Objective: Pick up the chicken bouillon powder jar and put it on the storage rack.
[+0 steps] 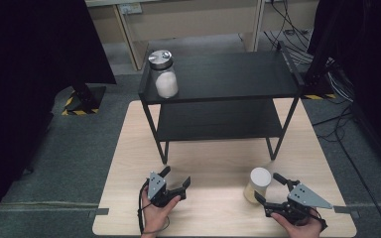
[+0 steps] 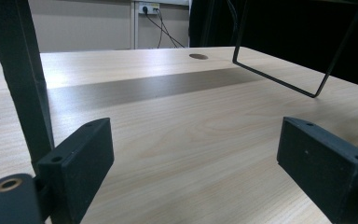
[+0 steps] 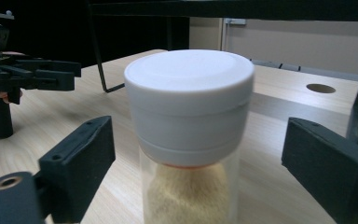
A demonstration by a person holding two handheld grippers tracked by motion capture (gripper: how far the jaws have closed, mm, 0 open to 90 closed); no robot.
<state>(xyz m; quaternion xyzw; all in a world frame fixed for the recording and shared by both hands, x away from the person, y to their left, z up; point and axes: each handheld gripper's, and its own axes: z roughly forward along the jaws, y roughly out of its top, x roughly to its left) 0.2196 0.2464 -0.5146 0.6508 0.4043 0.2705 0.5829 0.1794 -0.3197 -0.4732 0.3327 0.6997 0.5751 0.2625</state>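
A clear jar [image 1: 259,184] with a white lid and yellowish powder stands near the table's front right. My right gripper [image 1: 268,187] reaches around it from the front. In the right gripper view the jar [image 3: 189,116] stands between the jaws of the right gripper [image 3: 198,140], with a gap on each side, so the gripper is open. My left gripper [image 1: 177,176] rests low at the front centre, open, with bare wood between the jaws of the left gripper [image 2: 196,140]. A second jar [image 1: 163,74], metal-lidded with white powder, stands on the top left of the black rack [image 1: 228,74].
The two-tier black rack covers the back half of the wooden table [image 1: 213,168]; its thin wire legs [image 2: 279,79] stand just beyond the grippers. The table has a round hole [image 2: 198,56]. Cables lie on the floor at the back right [image 1: 327,64].
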